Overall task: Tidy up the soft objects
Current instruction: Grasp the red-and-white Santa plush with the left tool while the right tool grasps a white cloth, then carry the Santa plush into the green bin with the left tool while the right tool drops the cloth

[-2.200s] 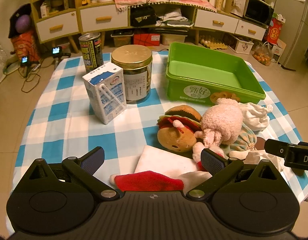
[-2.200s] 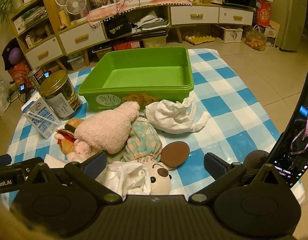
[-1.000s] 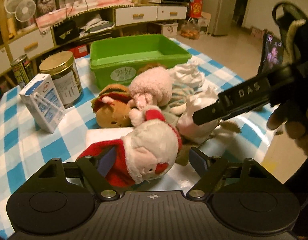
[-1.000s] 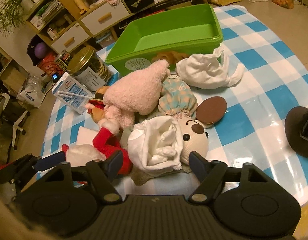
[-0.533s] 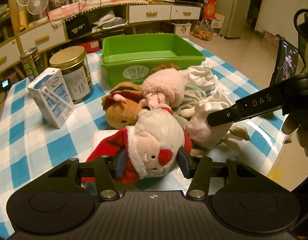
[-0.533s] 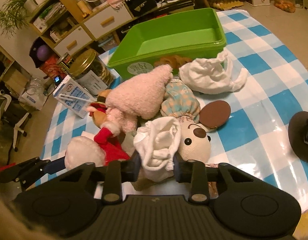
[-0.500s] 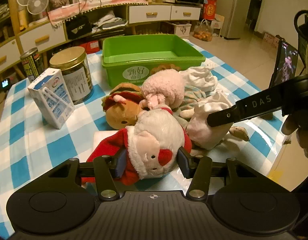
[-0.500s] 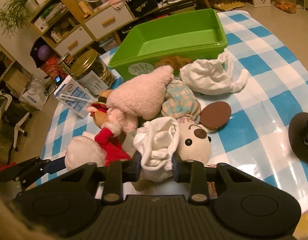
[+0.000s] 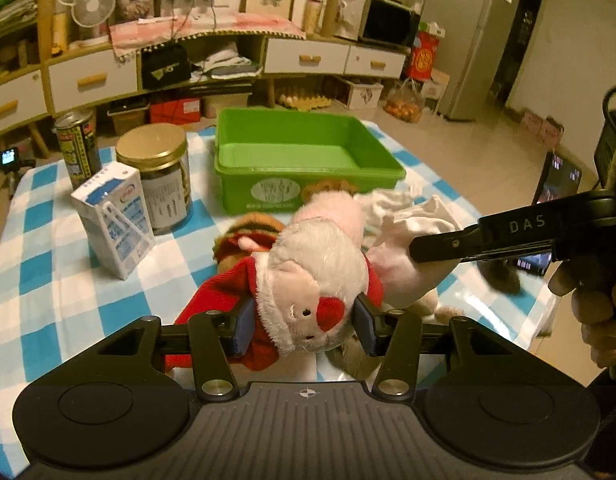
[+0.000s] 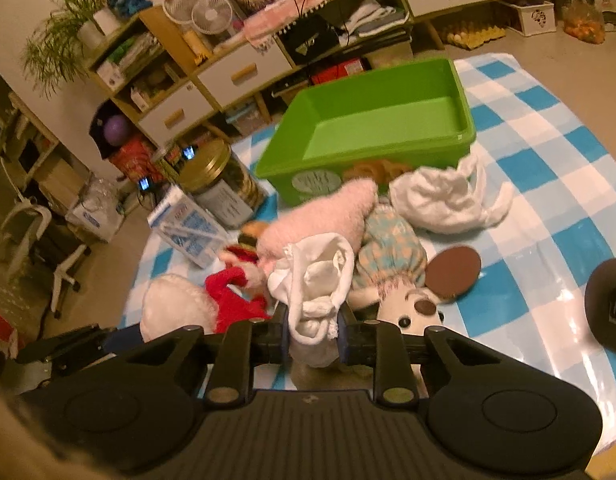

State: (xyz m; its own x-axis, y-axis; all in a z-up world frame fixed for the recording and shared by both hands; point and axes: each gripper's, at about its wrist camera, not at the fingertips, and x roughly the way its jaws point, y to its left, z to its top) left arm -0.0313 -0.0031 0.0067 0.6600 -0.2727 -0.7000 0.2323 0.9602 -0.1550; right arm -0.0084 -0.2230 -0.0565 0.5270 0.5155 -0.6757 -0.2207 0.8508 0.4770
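My left gripper [image 9: 303,320] is shut on a Santa plush [image 9: 308,276], red and white, held above the checked table. My right gripper [image 10: 312,334] is shut on a white cloth [image 10: 314,284] and lifts it over the pile. The Santa plush also shows in the right wrist view [image 10: 175,308]. The pile holds a pink plush [image 10: 324,212], a burger plush [image 9: 243,232], a mouse doll in a patterned dress [image 10: 392,256] and another white cloth [image 10: 444,200]. The green tray [image 9: 291,156] stands behind the pile with nothing in it; it also shows in the right wrist view [image 10: 372,120].
A milk carton [image 9: 113,216], a gold-lidded jar [image 9: 157,172] and a can [image 9: 75,144] stand left of the tray. A phone on a stand [image 9: 556,184] is at the table's right edge. Shelves and drawers stand behind the table.
Both grippers have closed further and lifted: the left with the Santa plush, the right with the white cloth, both now higher above the pile.
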